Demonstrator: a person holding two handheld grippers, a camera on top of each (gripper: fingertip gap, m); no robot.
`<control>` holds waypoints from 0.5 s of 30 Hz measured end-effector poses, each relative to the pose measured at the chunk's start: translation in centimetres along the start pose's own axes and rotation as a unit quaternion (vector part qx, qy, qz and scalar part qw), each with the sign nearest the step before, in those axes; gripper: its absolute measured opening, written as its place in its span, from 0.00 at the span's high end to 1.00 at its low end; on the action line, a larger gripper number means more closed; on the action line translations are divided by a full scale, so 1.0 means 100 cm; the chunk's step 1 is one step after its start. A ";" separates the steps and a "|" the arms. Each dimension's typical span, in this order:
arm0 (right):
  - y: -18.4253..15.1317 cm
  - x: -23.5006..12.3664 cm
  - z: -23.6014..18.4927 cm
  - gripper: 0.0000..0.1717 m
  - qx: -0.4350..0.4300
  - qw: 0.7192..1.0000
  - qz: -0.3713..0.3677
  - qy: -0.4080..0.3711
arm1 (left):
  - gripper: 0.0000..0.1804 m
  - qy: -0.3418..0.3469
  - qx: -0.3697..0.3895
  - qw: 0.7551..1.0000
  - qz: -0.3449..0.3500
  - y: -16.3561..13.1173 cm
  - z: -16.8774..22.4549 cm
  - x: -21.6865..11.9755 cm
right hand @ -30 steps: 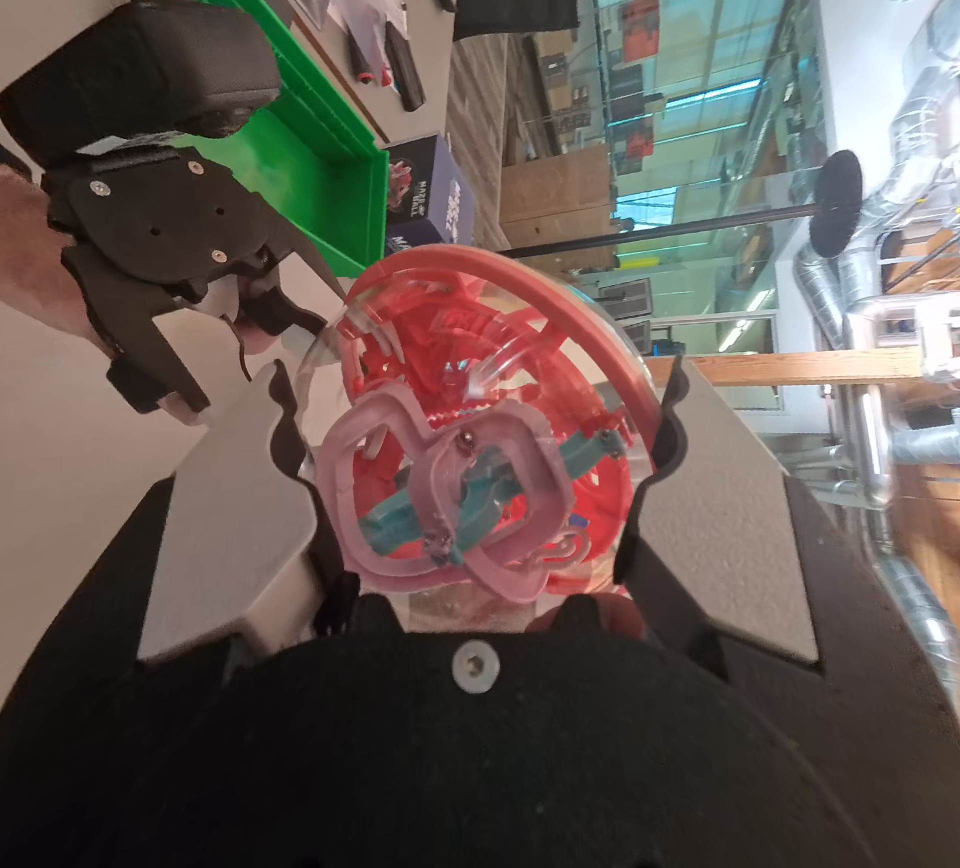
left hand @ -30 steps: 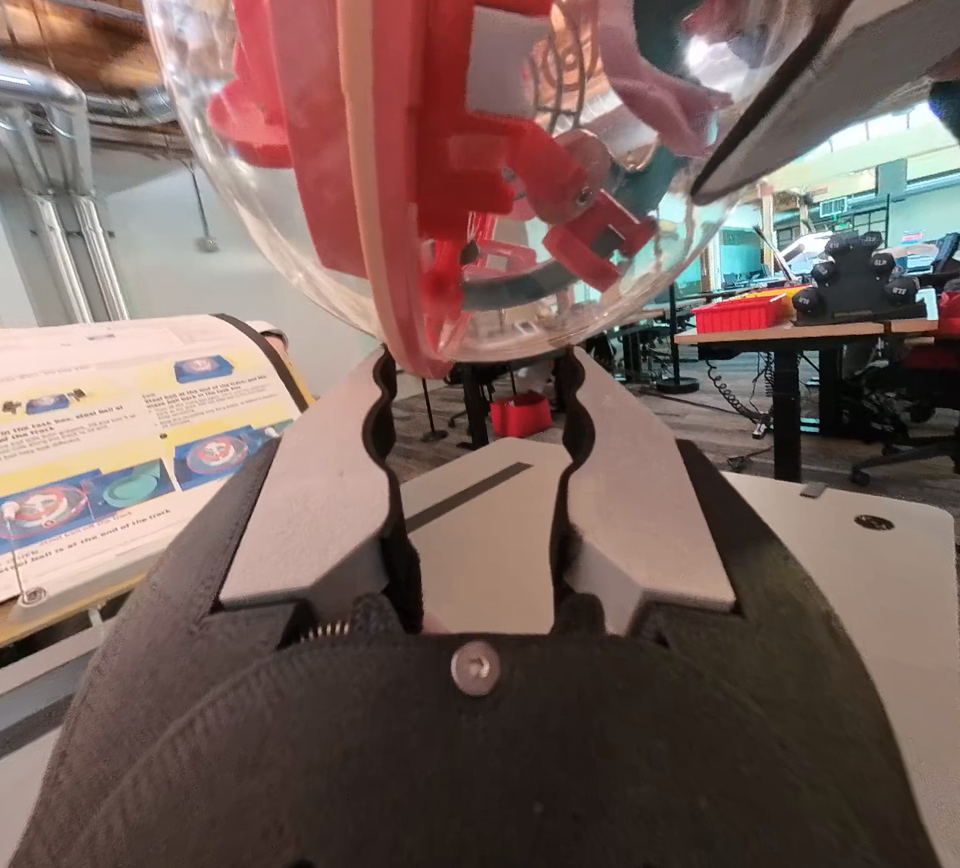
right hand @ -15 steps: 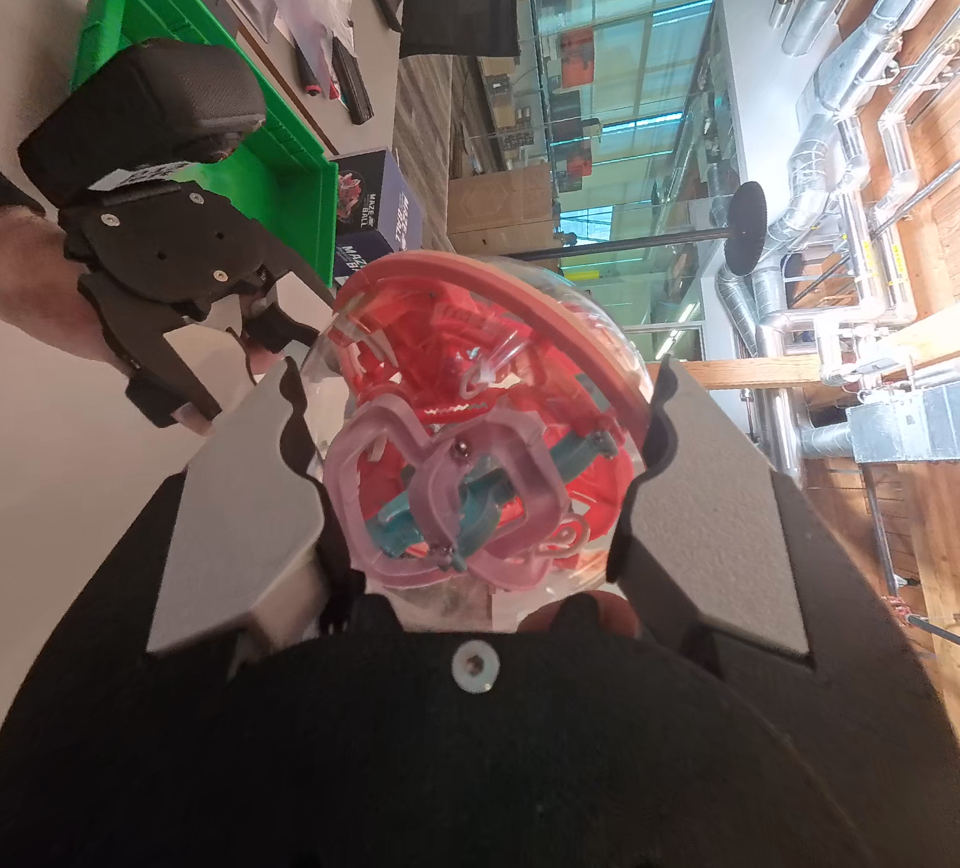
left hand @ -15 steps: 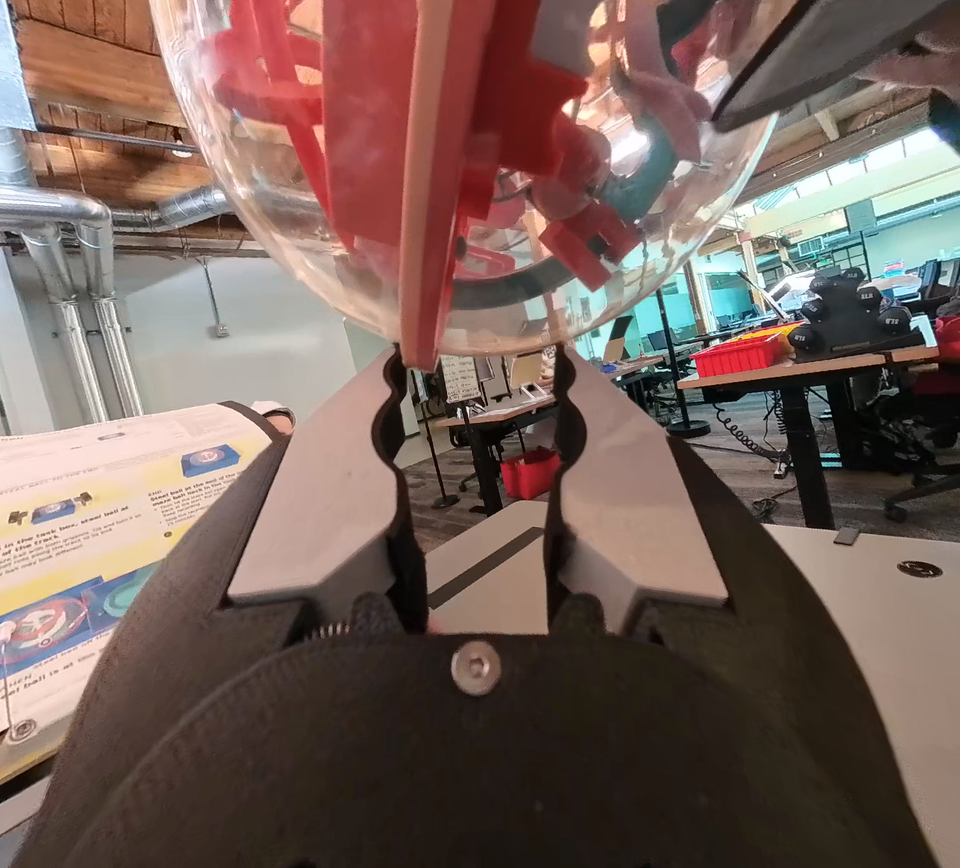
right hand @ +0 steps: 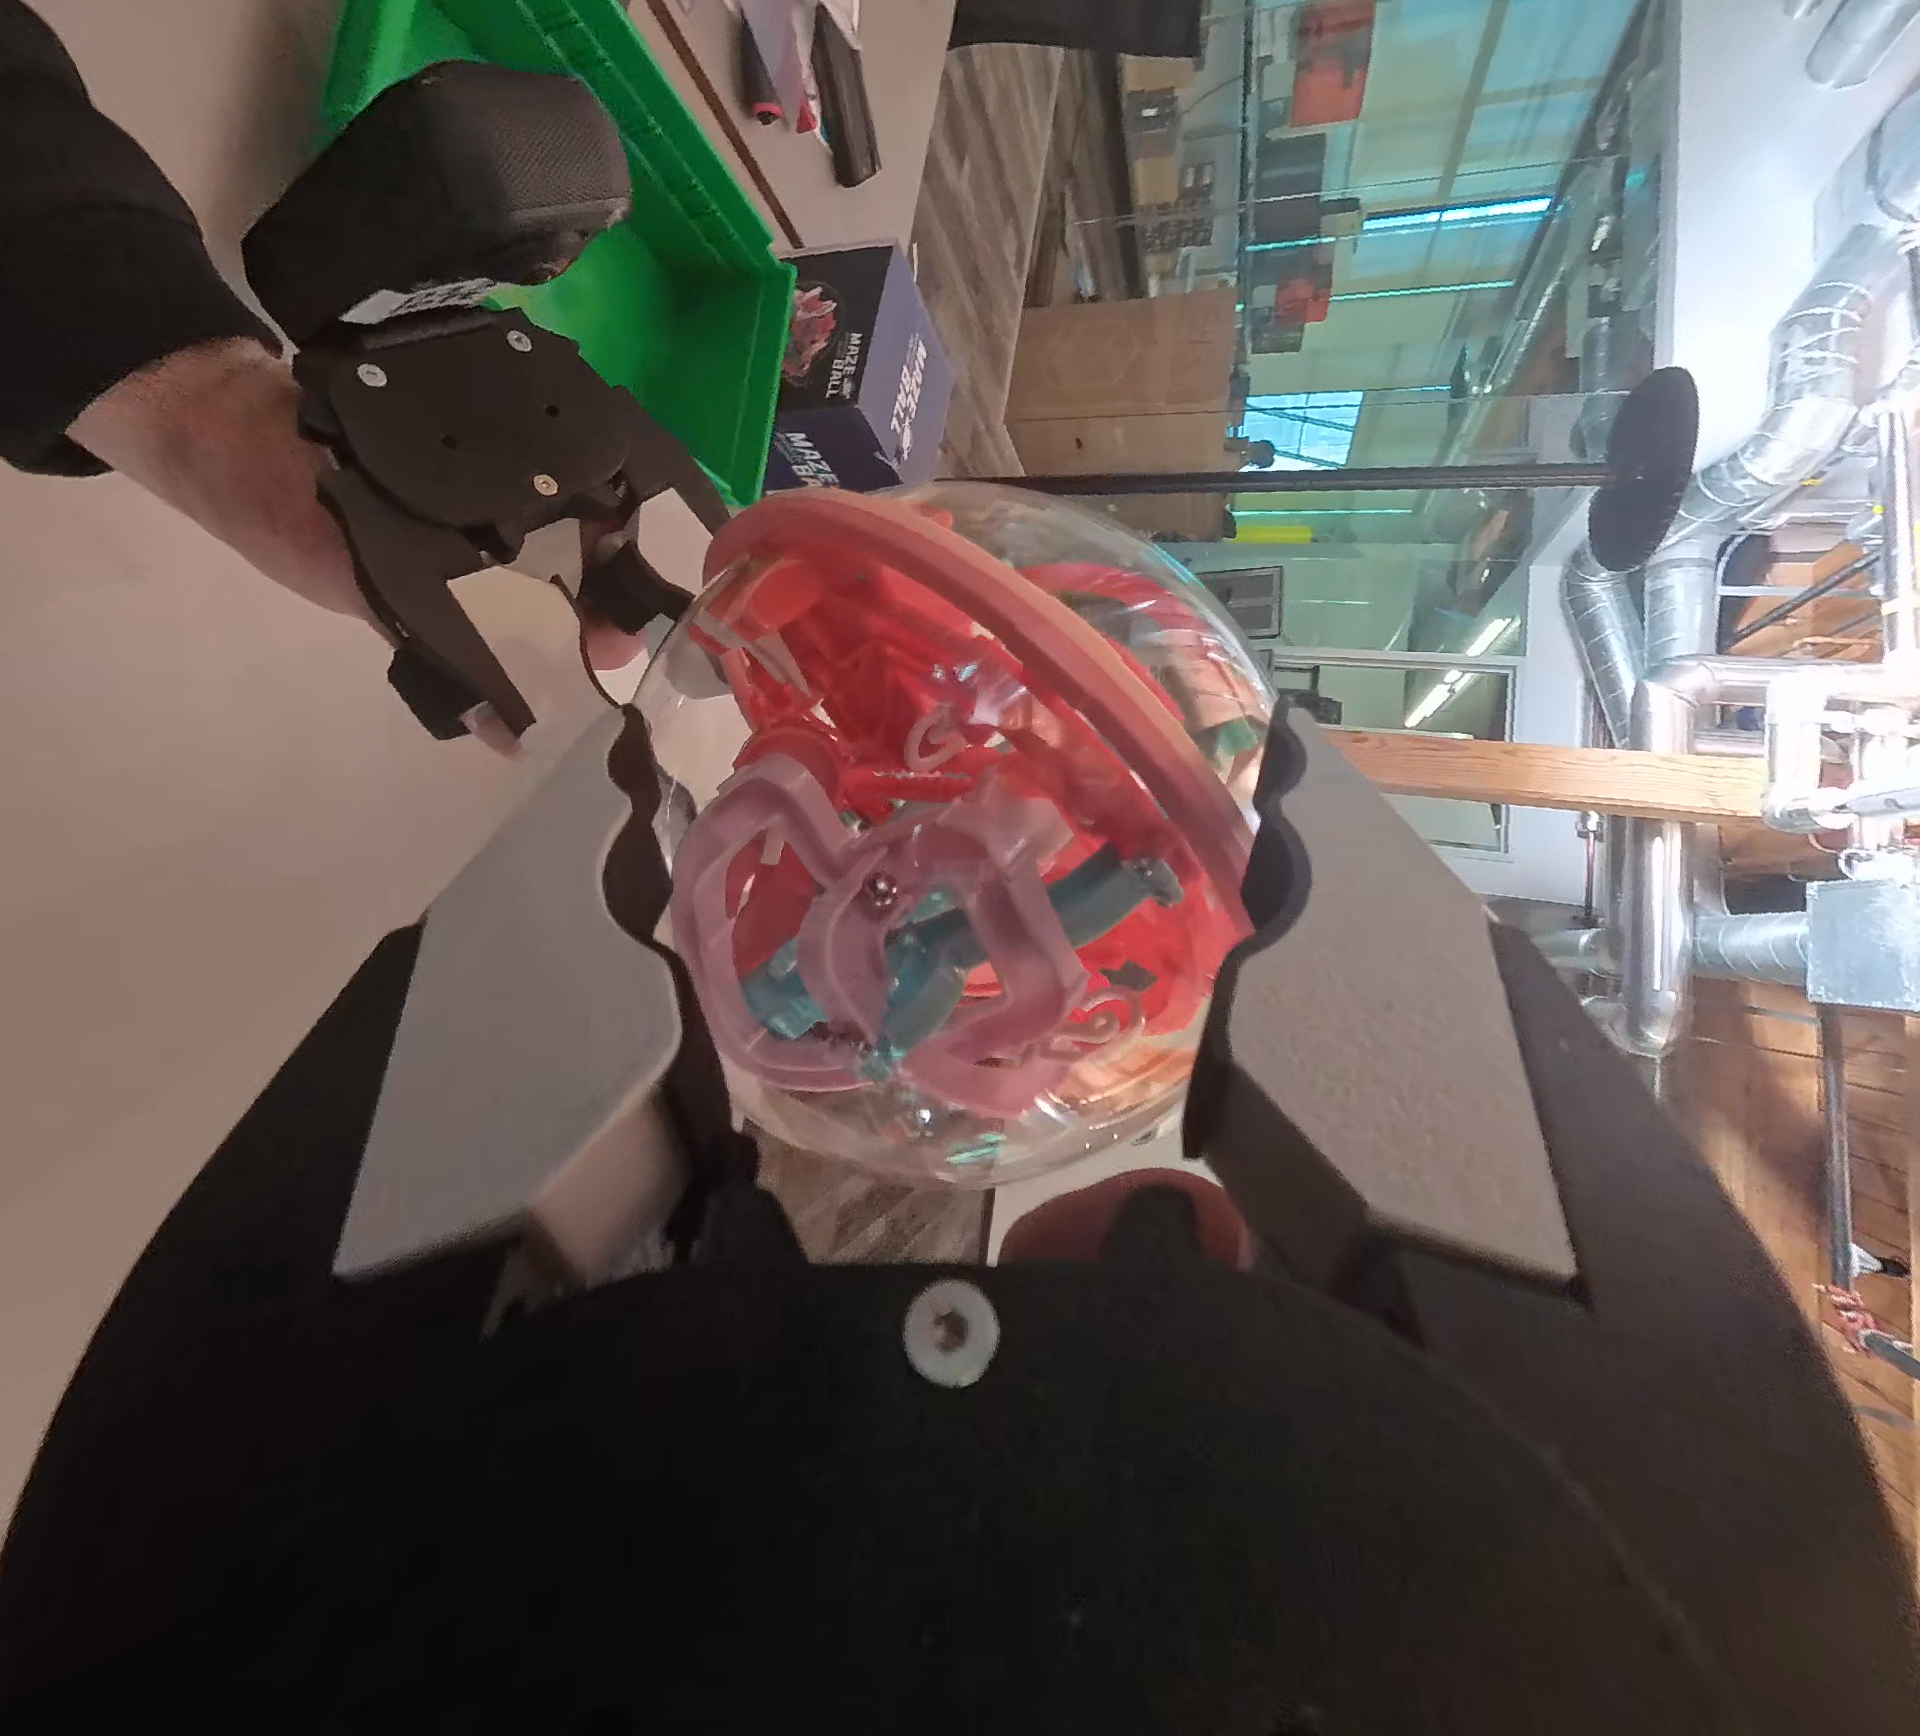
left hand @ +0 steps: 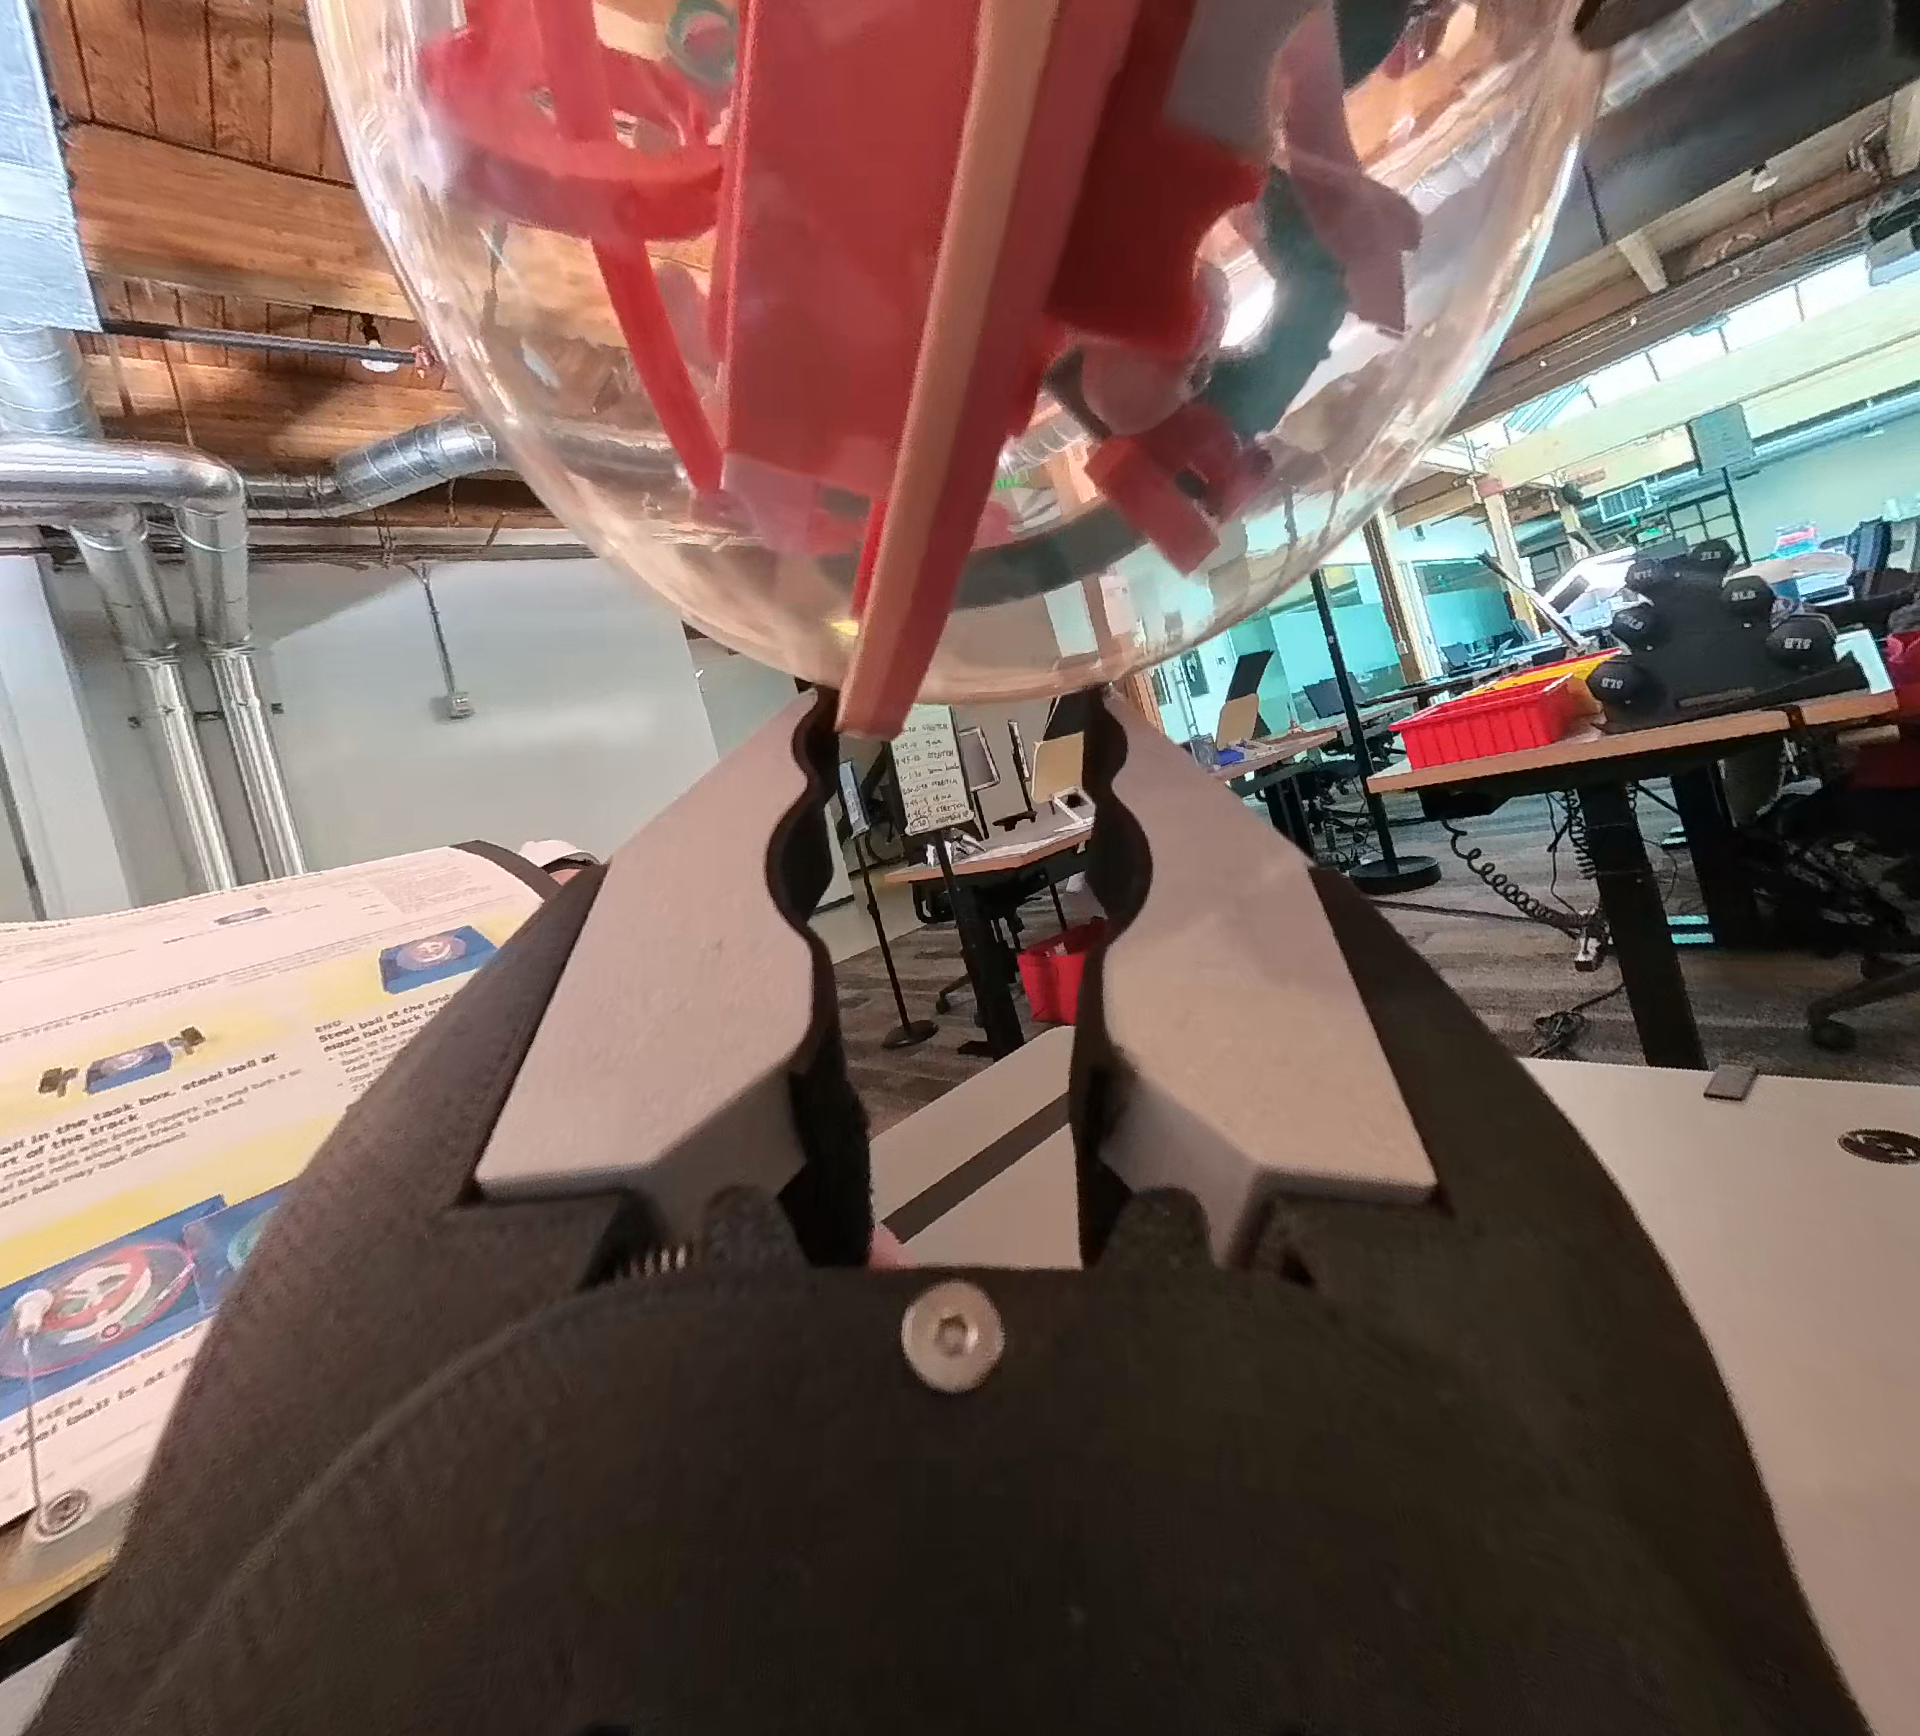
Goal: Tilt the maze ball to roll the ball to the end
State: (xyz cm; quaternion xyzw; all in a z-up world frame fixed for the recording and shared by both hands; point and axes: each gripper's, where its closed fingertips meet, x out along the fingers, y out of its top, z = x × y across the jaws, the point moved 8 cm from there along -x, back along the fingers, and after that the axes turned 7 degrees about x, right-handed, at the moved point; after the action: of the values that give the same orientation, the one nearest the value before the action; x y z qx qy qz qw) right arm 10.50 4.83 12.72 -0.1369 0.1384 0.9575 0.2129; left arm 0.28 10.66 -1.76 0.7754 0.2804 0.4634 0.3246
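The white table (right hand: 125,855) runs down the left of my right-hand view, and on it stands a green bin (right hand: 665,315) with a dark blue maze ball box (right hand: 873,377) just beside it. In my left-hand view an instruction sheet (left hand: 208,1042) lies at the left, and a red bin (left hand: 1496,730) sits on a far desk.

The maze ball (right hand: 956,834), a clear sphere with red, pink and teal tracks inside and a pink ring around it, is held up off the table. My right gripper (right hand: 951,751) is clenched around it, a pad pressed on each side of the shell.

My left gripper (left hand: 956,730) sits under the sphere (left hand: 935,232) with its fingers partly apart; the two tips meet the curved shell from below, with the edge of the pink ring at the left tip. They pinch nothing between them.

A small steel ball (right hand: 883,886) rests on the pink track, near the middle.
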 end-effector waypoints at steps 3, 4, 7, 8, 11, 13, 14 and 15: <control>0.003 -0.001 0.003 0.36 -0.004 1.000 -0.007 0.015 | 0.76 0.001 -0.005 1.000 0.003 0.000 0.000 0.000; 0.004 -0.001 0.004 0.36 -0.006 1.000 -0.012 0.021 | 0.75 0.002 -0.006 1.000 0.003 -0.001 0.000 0.000; 0.007 0.000 0.006 0.38 -0.014 0.999 -0.018 0.036 | 0.76 0.003 -0.015 1.000 0.005 -0.002 -0.001 0.000; 0.008 0.001 0.006 0.38 -0.019 0.999 -0.020 0.040 | 0.76 0.003 -0.018 1.000 0.005 -0.002 -0.001 0.001; 0.010 -0.001 0.009 0.39 -0.033 0.997 -0.030 0.058 | 0.76 0.003 -0.022 1.000 0.008 -0.003 -0.001 0.002; 0.012 -0.004 0.012 0.42 -0.035 0.996 -0.031 0.073 | 0.76 0.003 -0.016 1.000 0.007 -0.002 -0.002 0.003; 0.013 -0.005 0.014 0.45 -0.036 0.996 -0.033 0.080 | 0.76 0.005 -0.015 1.000 0.006 -0.003 -0.003 0.004; 0.015 -0.007 0.016 0.49 -0.038 0.995 -0.032 0.086 | 0.76 0.006 -0.015 1.000 0.005 -0.003 -0.004 0.004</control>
State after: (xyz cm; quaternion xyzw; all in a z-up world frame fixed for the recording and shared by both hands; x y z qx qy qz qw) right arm 10.12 3.73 14.72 -0.2312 0.1153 0.9393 0.2259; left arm 0.03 11.28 -1.63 0.7692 0.2711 0.4740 0.3319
